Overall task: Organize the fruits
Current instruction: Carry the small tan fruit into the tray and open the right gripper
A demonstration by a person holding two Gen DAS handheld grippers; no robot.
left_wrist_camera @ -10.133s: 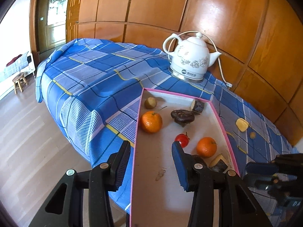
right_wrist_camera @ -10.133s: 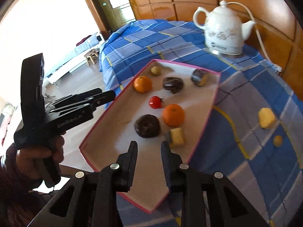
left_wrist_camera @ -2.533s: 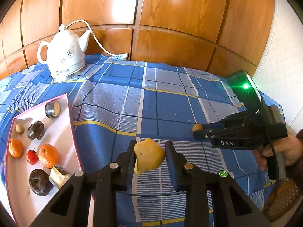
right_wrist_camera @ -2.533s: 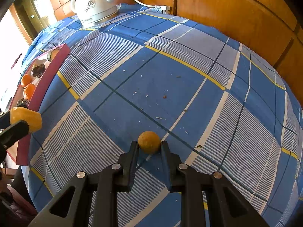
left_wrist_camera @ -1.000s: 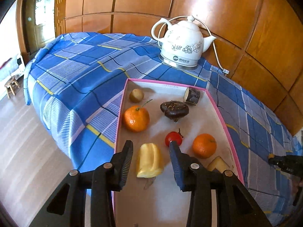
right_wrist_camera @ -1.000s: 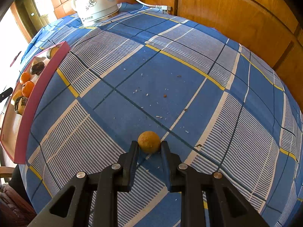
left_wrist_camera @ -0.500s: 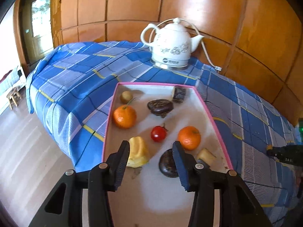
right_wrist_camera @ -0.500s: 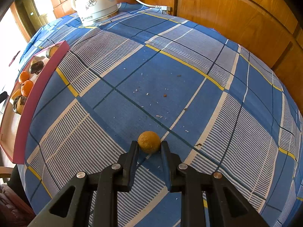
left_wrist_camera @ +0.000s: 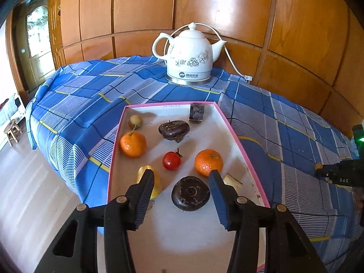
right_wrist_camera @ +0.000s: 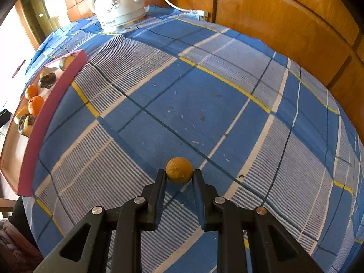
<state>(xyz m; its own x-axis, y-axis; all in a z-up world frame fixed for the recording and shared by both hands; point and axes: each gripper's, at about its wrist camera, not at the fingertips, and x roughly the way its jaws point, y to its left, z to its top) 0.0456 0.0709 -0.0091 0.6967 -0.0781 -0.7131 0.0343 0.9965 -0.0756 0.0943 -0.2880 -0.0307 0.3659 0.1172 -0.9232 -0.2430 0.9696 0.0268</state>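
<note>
My right tongs (right_wrist_camera: 179, 177) pinch the small round yellow-brown fruit (right_wrist_camera: 179, 170) at the very fingertips, one finger touching each side; it sits low over the blue plaid cloth (right_wrist_camera: 204, 104) of the bench, and I cannot tell whether it has left the cloth. The fruit is round, so no long axis matters; the grip is shallow, and my guess is it could roll out if I swing fast.

The relation that counts: the pink-rimmed tray (right_wrist_camera: 36, 136) lies well apart to the left of my right tongs, at the left edge of the bench, its long side running away from me toward the white kettle (right_wrist_camera: 118, 2) at the back edge. So the carry goes left, over the tray's pink wall.

My left tongs (left_wrist_camera: 179, 193) hang wide open and empty above the tray's near end (left_wrist_camera: 234, 134). The left finger (left_wrist_camera: 145, 195) partly covers the yellow fruit (left_wrist_camera: 157, 184) lying near the tray's left wall; a dark round fruit (left_wrist_camera: 190, 193) lies between the fingers below. Farther in are two oranges (left_wrist_camera: 133, 144) (left_wrist_camera: 208, 162), a red tomato (left_wrist_camera: 171, 160) between them, a dark lumpy fruit (left_wrist_camera: 174, 130), a small brown one (left_wrist_camera: 135, 121) at the far left corner, and a dark cut piece (left_wrist_camera: 197, 112) against the far wall.

The left tongs are nearer the tray, but the last loose fruit is with the right. Free floor shows at the tray's near end, best drop spot in my judgement.
</note>
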